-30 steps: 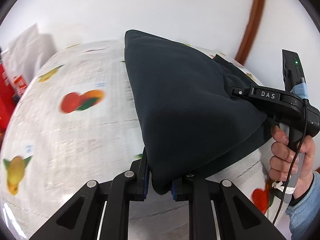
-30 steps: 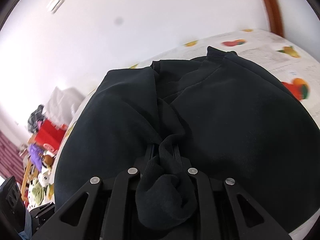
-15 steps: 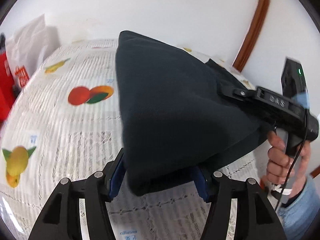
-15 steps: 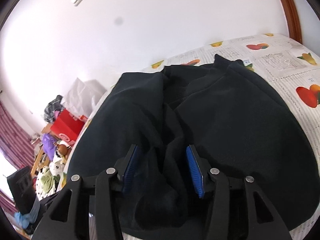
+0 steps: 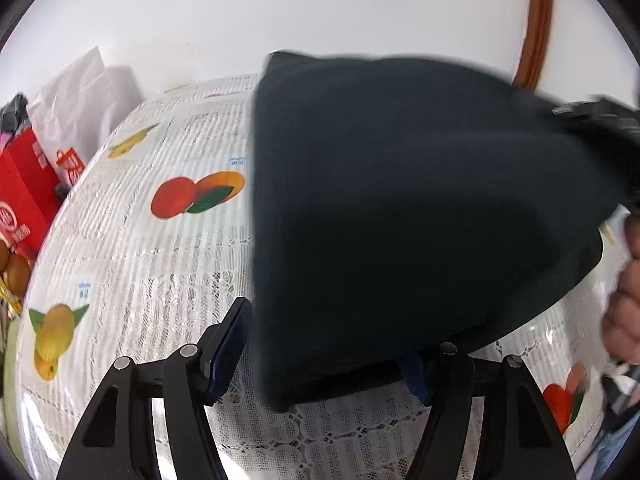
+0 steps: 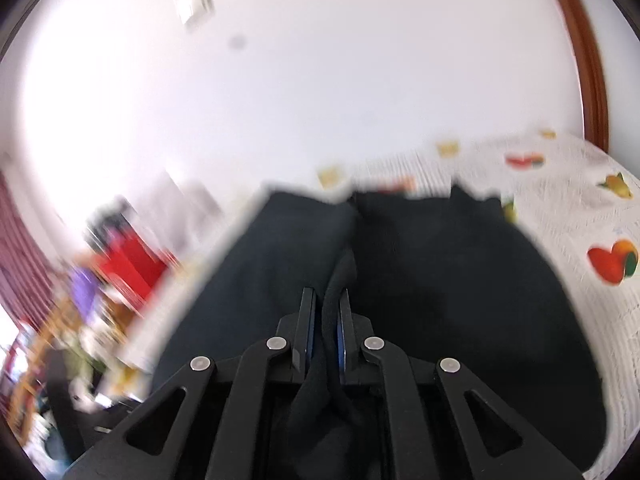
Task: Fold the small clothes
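Note:
A black garment (image 5: 400, 208) lies folded on the fruit-print tablecloth (image 5: 132, 264). In the left wrist view my left gripper (image 5: 320, 356) is open, its blue-padded fingers spread wide either side of the garment's near corner. In the right wrist view the same black garment (image 6: 460, 272) fills the middle, and my right gripper (image 6: 325, 320) is shut on a ridge of its cloth. The right gripper's body shows blurred at the far right of the left wrist view (image 5: 600, 120), at the garment's far corner.
A red box (image 5: 24, 196) and a white plastic bag (image 5: 76, 108) stand past the table's left edge. A white wall and a brown door frame (image 5: 536, 28) lie behind. The person's hand (image 5: 624, 300) is at the right.
My left gripper let go of the garment's corner and opened wide. My right gripper opened half a second ago and has shut again on a fold of the cloth; its view is moving fast.

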Motion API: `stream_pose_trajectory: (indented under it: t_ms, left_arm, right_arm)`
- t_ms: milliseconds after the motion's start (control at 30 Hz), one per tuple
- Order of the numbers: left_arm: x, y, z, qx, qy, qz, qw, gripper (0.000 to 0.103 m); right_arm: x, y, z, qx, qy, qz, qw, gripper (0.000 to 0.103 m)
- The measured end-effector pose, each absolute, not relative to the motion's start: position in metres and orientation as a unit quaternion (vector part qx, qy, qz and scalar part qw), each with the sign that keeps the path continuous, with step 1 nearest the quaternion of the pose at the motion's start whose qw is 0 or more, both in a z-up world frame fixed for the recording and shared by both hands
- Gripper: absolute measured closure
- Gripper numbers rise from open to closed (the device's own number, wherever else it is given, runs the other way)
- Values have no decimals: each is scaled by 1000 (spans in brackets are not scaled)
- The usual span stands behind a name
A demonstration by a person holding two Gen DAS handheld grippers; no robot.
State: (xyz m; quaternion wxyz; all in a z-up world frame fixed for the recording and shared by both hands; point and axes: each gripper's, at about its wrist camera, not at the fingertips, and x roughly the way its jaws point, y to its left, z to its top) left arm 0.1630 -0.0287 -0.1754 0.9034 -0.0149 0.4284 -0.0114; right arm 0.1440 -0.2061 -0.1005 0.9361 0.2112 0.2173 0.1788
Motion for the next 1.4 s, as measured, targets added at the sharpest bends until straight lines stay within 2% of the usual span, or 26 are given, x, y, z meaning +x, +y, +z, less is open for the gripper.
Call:
stream_pose_trajectory:
  t_ms: [67,300,433,600,667,767,867,967,1000,1100,1200,1400]
  left_arm:
    - [162,-27,-175,-16,427,-6,904,36]
    - [163,-28,-175,-13,426,-3,905,36]
    - [167,-27,-176,-14,424,-12,905,36]
    - [167,-16,-175,-43,421,-43,905,36]
    - [166,-21,-172,-44,416,-65,906,35]
    - [164,-39,-169,-11,408,-75,910,33]
    - [170,-54,-168,7,407,-70,910,33]
    - [178,-62,-172,19,420,-48,906,30]
    - [179,-63,-172,19,419,-41,907,29]
    - [180,-63,-174,12,424,-25,905,29]
    - [182,-61,-175,-1,430,-20,903,29]
    - [180,-65,-175,11,425,-7,905,28]
  right_arm:
    - [135,-226,-99,234,204,164,936,95]
    - [147,-259,-151,245,295,113,916,95]
    - [147,-250,-154,218,298,103,923,93]
    - [151,-246,-147,215,307,123,919,80]
    - [155,-250,-147,226,311,130,914,65]
    - [165,-248,-148,233,319,127,910,64]
    - [175,-243,-151,228,333,115,908,65]
    - [183,-231,-149,195,350,117,909,88]
    - [182,-229,-146,182,346,112,913,91]
    - [167,-231,-122,154,294,126,935,94]
    - [140,-263,-101,222,213,162,938,95]
    - [143,-289,-131,221,246,102,938,95]
